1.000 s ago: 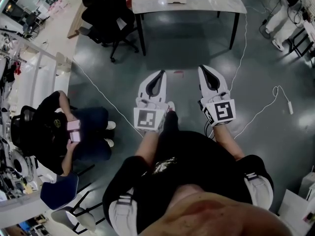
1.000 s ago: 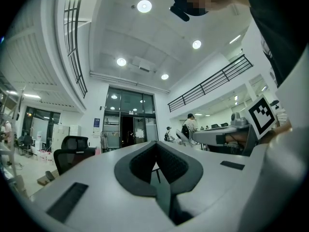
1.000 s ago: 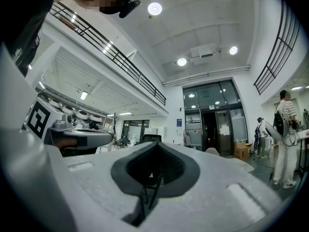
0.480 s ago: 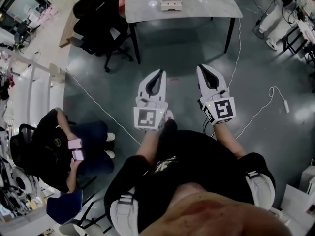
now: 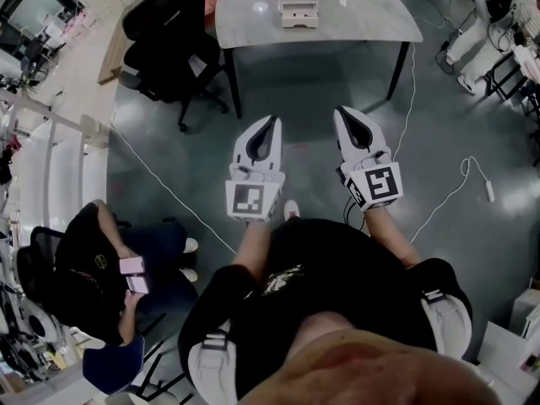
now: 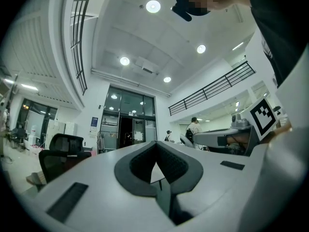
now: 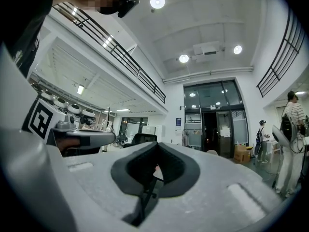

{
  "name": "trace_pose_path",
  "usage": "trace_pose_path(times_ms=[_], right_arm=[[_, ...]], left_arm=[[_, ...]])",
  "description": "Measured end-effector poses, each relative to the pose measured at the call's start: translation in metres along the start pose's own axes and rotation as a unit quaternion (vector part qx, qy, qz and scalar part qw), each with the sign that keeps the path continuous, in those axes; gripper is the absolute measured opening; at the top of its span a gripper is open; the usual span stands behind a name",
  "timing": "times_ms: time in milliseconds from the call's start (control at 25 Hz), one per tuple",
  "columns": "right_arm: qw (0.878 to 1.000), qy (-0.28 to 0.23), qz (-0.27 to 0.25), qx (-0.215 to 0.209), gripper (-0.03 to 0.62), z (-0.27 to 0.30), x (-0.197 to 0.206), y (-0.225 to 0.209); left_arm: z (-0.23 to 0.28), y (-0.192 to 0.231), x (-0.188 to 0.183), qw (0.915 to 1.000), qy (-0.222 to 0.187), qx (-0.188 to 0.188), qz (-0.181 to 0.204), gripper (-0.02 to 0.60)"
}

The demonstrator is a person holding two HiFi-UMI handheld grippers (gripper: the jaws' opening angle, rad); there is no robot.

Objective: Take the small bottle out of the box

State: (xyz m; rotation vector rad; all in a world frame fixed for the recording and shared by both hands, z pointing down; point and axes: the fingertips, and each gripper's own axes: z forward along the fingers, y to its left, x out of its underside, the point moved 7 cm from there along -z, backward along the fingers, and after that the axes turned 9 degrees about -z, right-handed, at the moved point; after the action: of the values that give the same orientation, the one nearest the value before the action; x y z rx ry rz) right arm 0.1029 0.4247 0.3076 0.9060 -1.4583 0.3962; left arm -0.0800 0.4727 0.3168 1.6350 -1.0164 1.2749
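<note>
A pale box [image 5: 299, 3] stands at the far side of a grey table [image 5: 363, 19] at the top of the head view. No small bottle shows in any view. Both grippers are held out level over the dark floor, well short of the table. My left gripper [image 5: 271, 122] is shut, its tips meeting with nothing between them [image 6: 156, 144]. My right gripper [image 5: 342, 111] is shut and empty too [image 7: 155, 144]. A sliver of the table shows through each gripper's jaw opening.
Black office chairs [image 5: 167, 36] stand left of the table. A seated person [image 5: 89, 264] with a phone is at the left. White cables [image 5: 447, 188] trail across the floor on the right, and another runs diagonally at the left [image 5: 164, 188].
The table and box have slid lower in the head view and come closer, and the seated person has dropped toward the frame's bottom. Both grippers keep their pose and stay shut.
</note>
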Motion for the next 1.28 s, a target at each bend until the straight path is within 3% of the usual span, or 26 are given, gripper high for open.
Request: trace_pose_path(times_ms=[680,1280], right_arm=[[0.999,-0.004,0.0,0.035,-0.005,0.107,0.043,-0.035],[0.999,0.002,-0.02,0.044,-0.005,0.121,0.046,-0.023]], left_arm=[[0.1,0.084,0.014,0.9987,0.009,0.05,0.008,0.014],[0.1,0.106,0.025,0.9978,0.023,0.063,-0.004,0.014]])
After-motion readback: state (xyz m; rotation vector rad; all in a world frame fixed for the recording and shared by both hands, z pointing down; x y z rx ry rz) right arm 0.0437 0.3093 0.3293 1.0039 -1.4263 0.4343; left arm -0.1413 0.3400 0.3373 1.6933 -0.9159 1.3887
